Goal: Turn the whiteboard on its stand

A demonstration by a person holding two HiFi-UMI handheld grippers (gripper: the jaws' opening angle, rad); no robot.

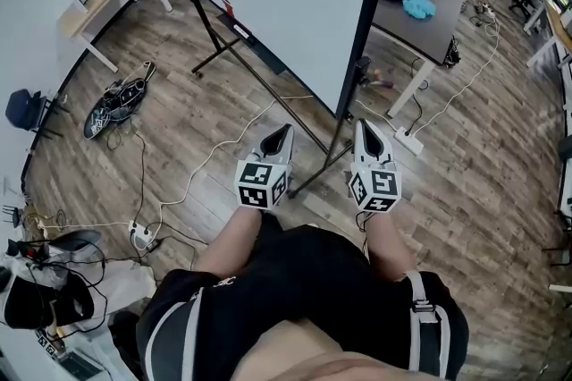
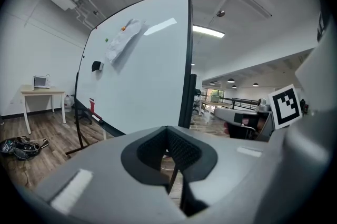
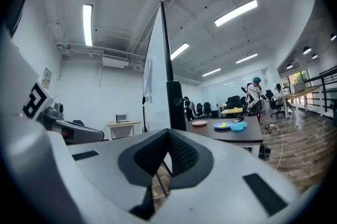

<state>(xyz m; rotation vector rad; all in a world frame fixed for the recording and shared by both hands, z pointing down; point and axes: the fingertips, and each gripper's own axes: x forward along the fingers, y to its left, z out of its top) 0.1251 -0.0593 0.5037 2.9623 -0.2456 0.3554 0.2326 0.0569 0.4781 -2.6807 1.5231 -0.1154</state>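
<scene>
On the office's wood floor (image 1: 179,115), the whiteboard (image 1: 295,4) stands upright on its stand (image 1: 234,57) just ahead of the left gripper (image 1: 284,131) and right gripper (image 1: 363,127), whose jaws are pressed together on nothing and apparently not touching it, so the turning seems wholly undone.

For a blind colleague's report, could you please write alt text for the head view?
Seen from above, a person holds the left gripper and the right gripper side by side, both pointing toward the near edge of a whiteboard on its black stand. White cables cross the wooden floor; a dark table stands at the right.
</scene>
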